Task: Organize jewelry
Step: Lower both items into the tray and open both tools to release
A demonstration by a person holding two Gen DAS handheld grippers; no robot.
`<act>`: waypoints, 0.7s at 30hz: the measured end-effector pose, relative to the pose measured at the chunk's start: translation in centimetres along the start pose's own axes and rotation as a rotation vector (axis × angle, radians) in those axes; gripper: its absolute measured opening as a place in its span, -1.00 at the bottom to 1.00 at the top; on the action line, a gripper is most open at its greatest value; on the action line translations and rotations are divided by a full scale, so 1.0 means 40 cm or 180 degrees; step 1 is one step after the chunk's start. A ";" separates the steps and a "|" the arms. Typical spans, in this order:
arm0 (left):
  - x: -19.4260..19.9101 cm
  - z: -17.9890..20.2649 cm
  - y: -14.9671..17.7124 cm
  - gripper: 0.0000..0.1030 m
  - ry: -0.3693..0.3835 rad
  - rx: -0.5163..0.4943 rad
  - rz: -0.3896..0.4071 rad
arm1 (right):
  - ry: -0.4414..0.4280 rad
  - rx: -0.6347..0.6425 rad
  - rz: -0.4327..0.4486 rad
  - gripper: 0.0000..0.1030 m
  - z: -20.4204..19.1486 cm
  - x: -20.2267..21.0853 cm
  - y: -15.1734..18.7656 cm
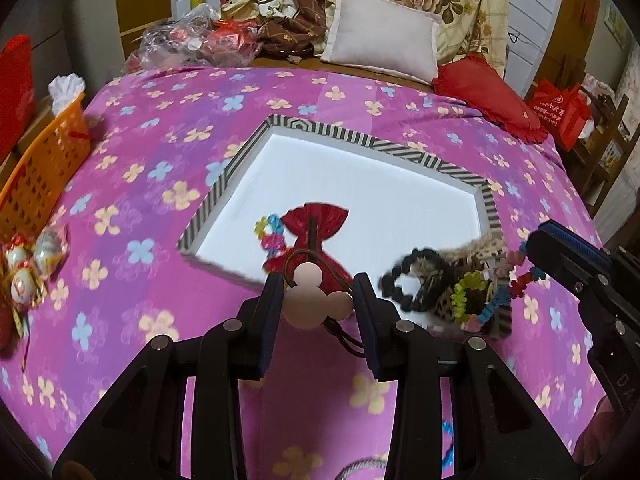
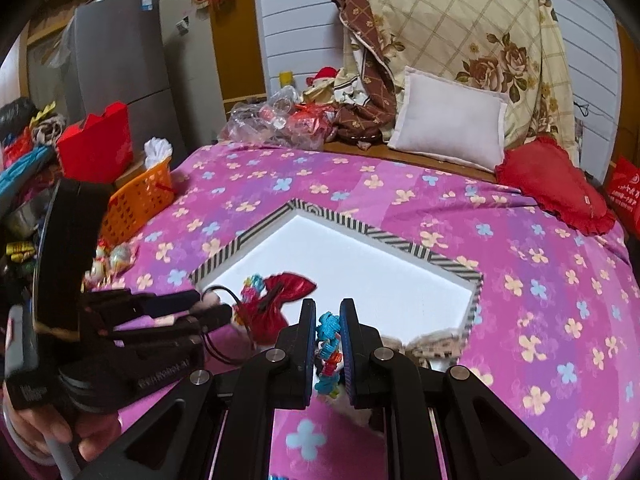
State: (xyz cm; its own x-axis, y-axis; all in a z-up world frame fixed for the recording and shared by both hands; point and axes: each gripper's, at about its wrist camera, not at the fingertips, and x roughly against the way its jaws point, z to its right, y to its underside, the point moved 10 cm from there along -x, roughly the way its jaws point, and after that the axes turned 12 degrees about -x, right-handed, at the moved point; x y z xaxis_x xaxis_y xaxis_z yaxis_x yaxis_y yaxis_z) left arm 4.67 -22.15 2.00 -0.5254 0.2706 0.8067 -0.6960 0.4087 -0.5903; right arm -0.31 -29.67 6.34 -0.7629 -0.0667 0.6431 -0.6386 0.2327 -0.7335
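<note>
From the left wrist, the left gripper (image 1: 319, 286) is pinching a pale mouse-head pendant (image 1: 318, 298) on a dark cord between its pads, just above the near edge of the striped-rim white tray (image 1: 320, 128). A red satin pouch (image 1: 314, 236) and a bright bead bracelet (image 1: 272, 236) are already lying inside the tray, so the sorting is looking partly done. A black bead bracelet (image 1: 412, 280), a neon green one (image 1: 464, 294) and other pieces are still sitting in a small box (image 1: 502, 312) by the tray's near right corner, waiting. The right gripper (image 1: 530, 246) is hanging just beside that box, trailing a colourful strand.

From the right wrist, the right gripper (image 2: 327, 346) is squeezing a blue and orange bead bracelet (image 2: 328, 350) between nearly closed jaws, over the tray's near rim. The orange basket (image 2: 138, 200), white pillow (image 2: 450, 126) and red cushion (image 2: 554, 186) are sitting well apart on the pink flowered bedspread (image 2: 520, 280), blocking nothing; the two grippers are crowding each other most.
</note>
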 end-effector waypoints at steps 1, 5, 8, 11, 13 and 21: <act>-0.006 0.002 -0.007 -0.33 -0.0006 -0.0012 0.0002 | -0.0001 -0.0029 0.0006 -0.78 0.003 -0.009 -0.008; -0.045 -0.001 -0.035 -0.33 -0.0062 -0.0049 -0.0007 | -0.0004 -0.0128 -0.0009 -0.78 0.009 -0.055 -0.034; -0.077 -0.008 -0.044 -0.33 -0.0080 -0.0038 -0.0043 | -0.0001 -0.0169 -0.0037 -0.78 0.013 -0.090 -0.042; -0.108 -0.015 -0.044 -0.33 -0.0102 -0.0028 -0.0089 | -0.0043 -0.0251 -0.0060 -0.78 0.017 -0.117 -0.045; -0.126 -0.020 -0.044 -0.33 -0.0107 -0.0015 -0.0115 | -0.0071 -0.0295 -0.0085 -0.78 0.018 -0.133 -0.042; -0.198 -0.027 -0.034 -0.33 -0.0129 0.0007 -0.0241 | -0.0097 -0.0364 -0.0262 -0.78 0.027 -0.201 0.003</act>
State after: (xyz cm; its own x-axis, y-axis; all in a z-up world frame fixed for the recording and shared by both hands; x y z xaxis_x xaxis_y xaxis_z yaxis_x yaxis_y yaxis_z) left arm 10.29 -23.88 -3.55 -0.4905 0.2034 0.8474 -0.7355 0.4249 -0.5278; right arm 5.65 -30.14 0.84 -0.7122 -0.1190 0.6919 -0.6849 0.3341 -0.6475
